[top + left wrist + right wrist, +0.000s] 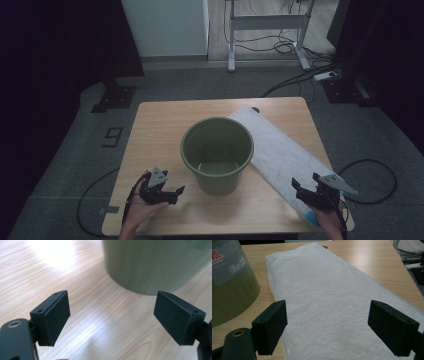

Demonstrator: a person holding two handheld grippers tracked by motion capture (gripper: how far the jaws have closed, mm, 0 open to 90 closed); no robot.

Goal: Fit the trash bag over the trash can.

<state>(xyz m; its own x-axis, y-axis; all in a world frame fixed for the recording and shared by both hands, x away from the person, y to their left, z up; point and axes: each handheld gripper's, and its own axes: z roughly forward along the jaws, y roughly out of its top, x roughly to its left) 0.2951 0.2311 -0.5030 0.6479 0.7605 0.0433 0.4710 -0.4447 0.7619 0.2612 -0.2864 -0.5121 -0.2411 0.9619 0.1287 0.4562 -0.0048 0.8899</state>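
Flat ahead of the right gripper's (327, 325) released fingers lies the white bag (332, 297).

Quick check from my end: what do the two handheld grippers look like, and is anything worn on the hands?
Both grippers, left and right, are black with two flat rectangular jaws bearing screw holes. Each carries a grey three-cornered plate on top and trails a black cable. The right hand shows something light blue at its edge; what it is cannot be told.
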